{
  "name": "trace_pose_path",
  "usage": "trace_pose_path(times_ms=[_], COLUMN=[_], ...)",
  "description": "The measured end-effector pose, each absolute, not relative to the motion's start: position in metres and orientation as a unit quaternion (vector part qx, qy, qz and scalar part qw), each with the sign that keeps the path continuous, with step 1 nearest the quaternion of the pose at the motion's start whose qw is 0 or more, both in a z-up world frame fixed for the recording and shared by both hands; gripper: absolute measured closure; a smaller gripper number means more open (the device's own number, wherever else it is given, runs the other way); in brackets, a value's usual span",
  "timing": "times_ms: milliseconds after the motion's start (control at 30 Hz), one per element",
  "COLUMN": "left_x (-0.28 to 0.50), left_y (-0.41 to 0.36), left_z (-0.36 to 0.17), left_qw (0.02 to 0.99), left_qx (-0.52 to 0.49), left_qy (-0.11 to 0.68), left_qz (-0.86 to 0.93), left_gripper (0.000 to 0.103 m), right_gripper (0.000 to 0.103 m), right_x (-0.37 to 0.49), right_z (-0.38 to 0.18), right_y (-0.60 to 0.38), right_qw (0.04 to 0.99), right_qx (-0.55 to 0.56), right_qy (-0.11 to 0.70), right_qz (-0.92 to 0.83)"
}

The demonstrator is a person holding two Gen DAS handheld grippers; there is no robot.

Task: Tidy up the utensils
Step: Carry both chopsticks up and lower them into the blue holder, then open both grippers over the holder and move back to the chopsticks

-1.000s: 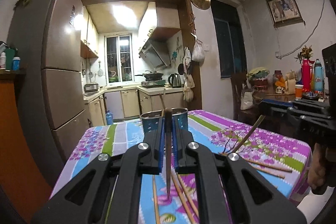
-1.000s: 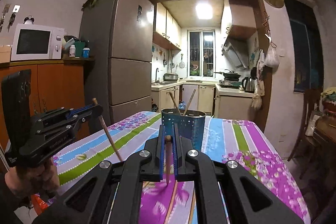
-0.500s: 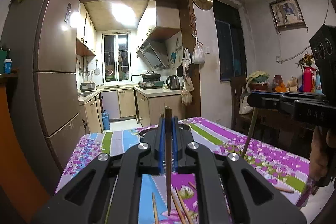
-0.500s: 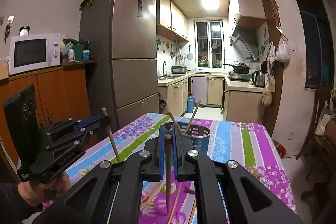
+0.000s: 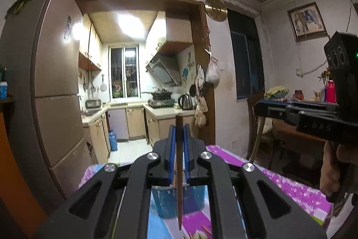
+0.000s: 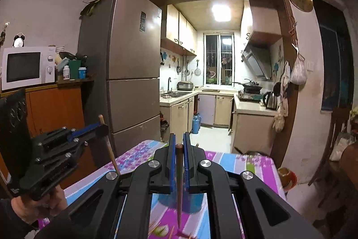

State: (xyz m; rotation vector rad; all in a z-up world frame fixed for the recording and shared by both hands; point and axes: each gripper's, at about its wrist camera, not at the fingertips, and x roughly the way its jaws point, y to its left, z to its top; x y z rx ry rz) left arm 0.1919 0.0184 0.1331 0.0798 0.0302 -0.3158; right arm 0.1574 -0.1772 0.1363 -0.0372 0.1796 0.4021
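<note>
My left gripper (image 5: 178, 130) is shut on a brown wooden chopstick (image 5: 179, 171) that hangs point down between the blue pads. My right gripper (image 6: 178, 141) is shut on a second chopstick (image 6: 179, 183) held the same way. Both hover above the blue metal utensil holder (image 5: 176, 201), which also shows under the right gripper (image 6: 179, 202). The right gripper appears at the right of the left wrist view (image 5: 302, 111) with its chopstick (image 5: 255, 142). The left gripper appears at the left of the right wrist view (image 6: 89, 131) with its chopstick (image 6: 109, 149).
The holder stands on a table with a purple, blue and green flowered cloth (image 6: 246, 162). Loose chopsticks (image 5: 205, 230) lie on it near me. A tall fridge (image 6: 132, 68), an orange cabinet with a microwave (image 6: 26, 66) and a kitchen doorway lie beyond.
Both grippers have risen and tilted up with their chopsticks. The holder has slid from ahead of the fingers to below them, and most of the table has left view.
</note>
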Motion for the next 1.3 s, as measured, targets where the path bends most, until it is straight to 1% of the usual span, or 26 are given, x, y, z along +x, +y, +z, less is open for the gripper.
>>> trace_pose_path(times_ms=[333, 500, 600, 867, 1067, 1300], left_x=[0.229, 0.26, 0.281, 0.339, 0.363, 0.379], left_y=[0.04, 0.046, 0.042, 0.034, 0.043, 0.04], left_z=[0.195, 0.209, 0.202, 0.159, 0.133, 0.123], left_qw=[0.992, 0.992, 0.991, 0.991, 0.99, 0.989], left_qx=[0.016, -0.017, -0.023, -0.023, -0.032, -0.025], left_qy=[-0.029, -0.038, -0.033, 0.013, 0.038, 0.059], left_qz=[-0.121, -0.119, -0.125, -0.13, -0.129, -0.134], left_gripper=[0.098, 0.098, 0.098, 0.098, 0.098, 0.097], right_gripper=[0.095, 0.095, 0.095, 0.095, 0.095, 0.095], right_x=[0.215, 0.25, 0.27, 0.32, 0.342, 0.363], right_z=[0.189, 0.196, 0.189, 0.153, 0.125, 0.103], right_y=[-0.182, -0.178, -0.177, -0.176, -0.178, -0.176], right_qw=[0.978, 0.978, 0.977, 0.975, 0.972, 0.967], right_qx=[-0.009, -0.003, 0.001, 0.017, 0.038, 0.057], right_qy=[0.063, 0.06, 0.067, 0.102, 0.127, 0.155], right_qz=[0.197, 0.199, 0.201, 0.197, 0.195, 0.196])
